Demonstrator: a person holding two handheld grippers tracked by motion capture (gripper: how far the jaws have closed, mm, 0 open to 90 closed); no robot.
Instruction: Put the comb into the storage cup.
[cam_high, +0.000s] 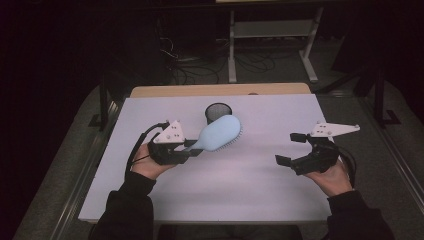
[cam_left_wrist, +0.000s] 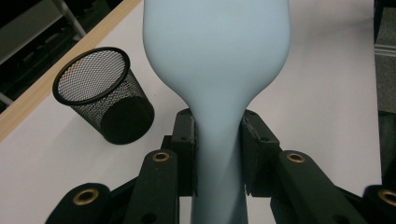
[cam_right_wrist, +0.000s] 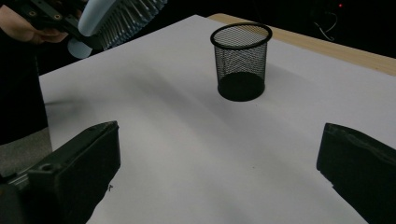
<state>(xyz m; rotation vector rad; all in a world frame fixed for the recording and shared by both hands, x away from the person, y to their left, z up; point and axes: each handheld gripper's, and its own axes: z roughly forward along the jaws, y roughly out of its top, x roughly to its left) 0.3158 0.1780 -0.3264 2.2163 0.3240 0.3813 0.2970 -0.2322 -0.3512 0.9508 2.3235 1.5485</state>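
Note:
A light blue hairbrush (cam_high: 220, 132) hangs above the white table, its head toward a black mesh cup (cam_high: 218, 112) and its bristles facing down. My left gripper (cam_high: 192, 147) is shut on the brush's handle. In the left gripper view both pads (cam_left_wrist: 184, 149) press the narrow neck of the hairbrush (cam_left_wrist: 215, 56), and the mesh cup (cam_left_wrist: 105, 93) stands to the left. My right gripper (cam_high: 289, 148) is held at the right of the table, open and empty. In the right gripper view its jaws (cam_right_wrist: 219, 172) stand wide apart, facing the cup (cam_right_wrist: 240, 60) and the brush (cam_right_wrist: 116, 16).
A white sheet covers the table (cam_high: 240, 185), with a wooden edge (cam_high: 220, 90) showing along the far side. Beyond it, a white desk frame (cam_high: 272, 35) and cables lie on the dark floor. The person's dark sleeves come in at the near edge.

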